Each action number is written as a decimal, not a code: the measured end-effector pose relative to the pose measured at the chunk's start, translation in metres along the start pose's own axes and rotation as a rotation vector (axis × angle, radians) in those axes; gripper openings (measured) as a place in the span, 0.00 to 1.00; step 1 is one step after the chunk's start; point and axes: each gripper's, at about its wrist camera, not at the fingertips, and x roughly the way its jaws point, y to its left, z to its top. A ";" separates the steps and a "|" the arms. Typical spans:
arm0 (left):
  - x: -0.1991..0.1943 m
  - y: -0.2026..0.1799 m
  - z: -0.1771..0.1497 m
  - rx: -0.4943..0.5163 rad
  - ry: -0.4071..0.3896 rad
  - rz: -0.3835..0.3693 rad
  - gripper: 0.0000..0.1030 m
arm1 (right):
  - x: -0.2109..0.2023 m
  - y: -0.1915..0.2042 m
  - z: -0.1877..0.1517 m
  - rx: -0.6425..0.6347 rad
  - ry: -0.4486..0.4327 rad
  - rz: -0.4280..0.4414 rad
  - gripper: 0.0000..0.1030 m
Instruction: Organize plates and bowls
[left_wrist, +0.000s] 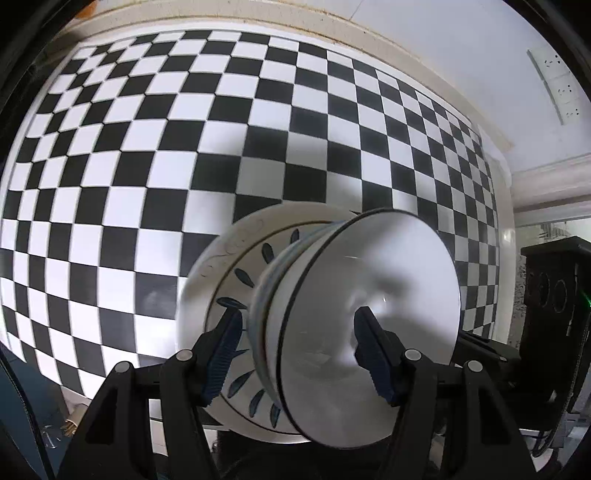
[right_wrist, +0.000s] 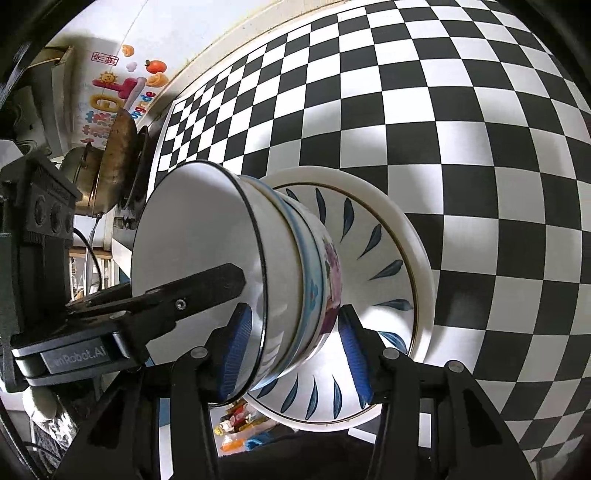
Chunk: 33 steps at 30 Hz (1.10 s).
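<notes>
The left gripper (left_wrist: 299, 354) straddles the wall of the bowl stack (left_wrist: 332, 314), one finger outside and one inside the top bowl (left_wrist: 388, 295); the inner pad looks pressed to the white inside, but whether the outer pad touches is blurred, so I cannot tell if it clamps. The right gripper (right_wrist: 295, 350) brackets the same stack from the opposite side, one pad at the rim of the top bowl, the other near the floral bowl's (right_wrist: 332, 280) foot. Its jaws look near the walls, yet a firm grip is not clear (a sliver of gap seems to show at the right pad).

Outward from there: the stack sits in the middle of a leaf-patterned plate (right_wrist: 384, 258), which rests on a larger plain white plate (right_wrist: 424, 243), and both lie on the checkered counter (left_wrist: 184, 147). In the right wrist view, a wok (right_wrist: 118, 158) and a metal pot (right_wrist: 79, 173) stand at about ten o'clock beyond the counter edge.

Count: three nested bowls (white with a dark rim, a blue-banded one, a floral one below) and two plates.

The step in hand looks like settling or steadying the nested bowls on the plates. The next move calls for both grippers to act together, keeping the stack level so that it does not slide off centre.
</notes>
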 end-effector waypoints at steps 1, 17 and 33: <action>-0.002 0.000 -0.001 0.000 -0.008 0.010 0.59 | -0.002 0.000 0.000 -0.001 -0.001 -0.001 0.50; -0.082 -0.017 -0.042 0.054 -0.221 0.193 0.59 | -0.081 0.038 -0.038 -0.115 -0.135 -0.196 0.50; -0.147 -0.031 -0.079 0.110 -0.424 0.251 0.78 | -0.168 0.096 -0.088 -0.123 -0.390 -0.381 0.87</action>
